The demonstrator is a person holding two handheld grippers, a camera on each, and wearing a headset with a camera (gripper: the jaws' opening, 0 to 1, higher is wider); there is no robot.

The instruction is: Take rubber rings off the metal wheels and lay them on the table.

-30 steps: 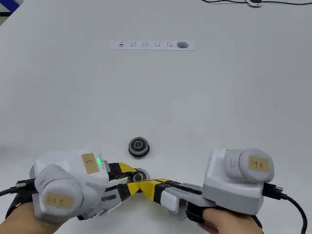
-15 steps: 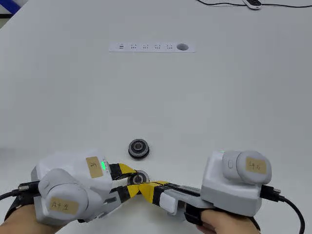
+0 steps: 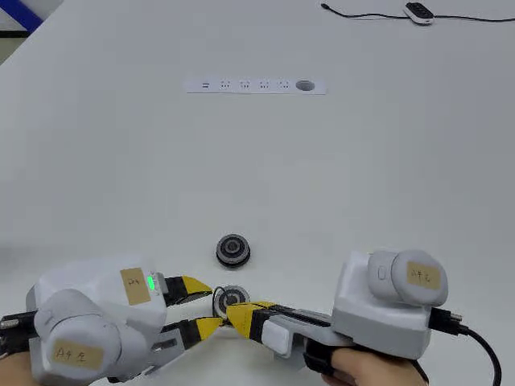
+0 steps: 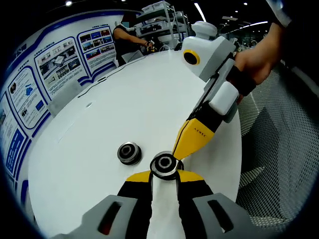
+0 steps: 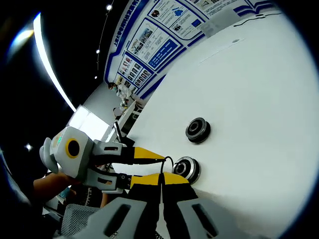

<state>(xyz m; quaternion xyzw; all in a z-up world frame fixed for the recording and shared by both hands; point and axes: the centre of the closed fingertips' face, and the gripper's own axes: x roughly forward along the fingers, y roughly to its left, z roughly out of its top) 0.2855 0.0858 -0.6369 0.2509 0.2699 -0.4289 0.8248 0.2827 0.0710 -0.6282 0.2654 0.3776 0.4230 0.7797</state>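
Where the table (image 3: 362, 185) nears the person, the left gripper (image 3: 216, 305) lies at the lower left with its yellow jaws spread apart, gripping nothing. The near wheel (image 3: 232, 297) stands just off their tips; in the left gripper view it sits between the two tips. The far wheel (image 3: 232, 250) lies flat a little beyond it, apart from both grippers. From the right, the right gripper (image 3: 232, 312) reaches in with its jaws pressed together, their tip at the near wheel and close beside the left gripper's lower jaw. Farther back a white power strip (image 3: 255, 85) lies across the table, and at the far right a black cable (image 3: 362, 15) runs to a small device (image 3: 418, 10). In the left gripper view a mesh panel (image 4: 279, 149) stands beside the table edge.

In the head view the right jaws cover the lower edge of the near wheel. A thin dark loop (image 5: 168, 159) shows by that wheel in the right gripper view. Whether it is a rubber ring, and whether the right jaws pinch it, cannot be made out. Whether the far wheel carries a ring is too small to tell.
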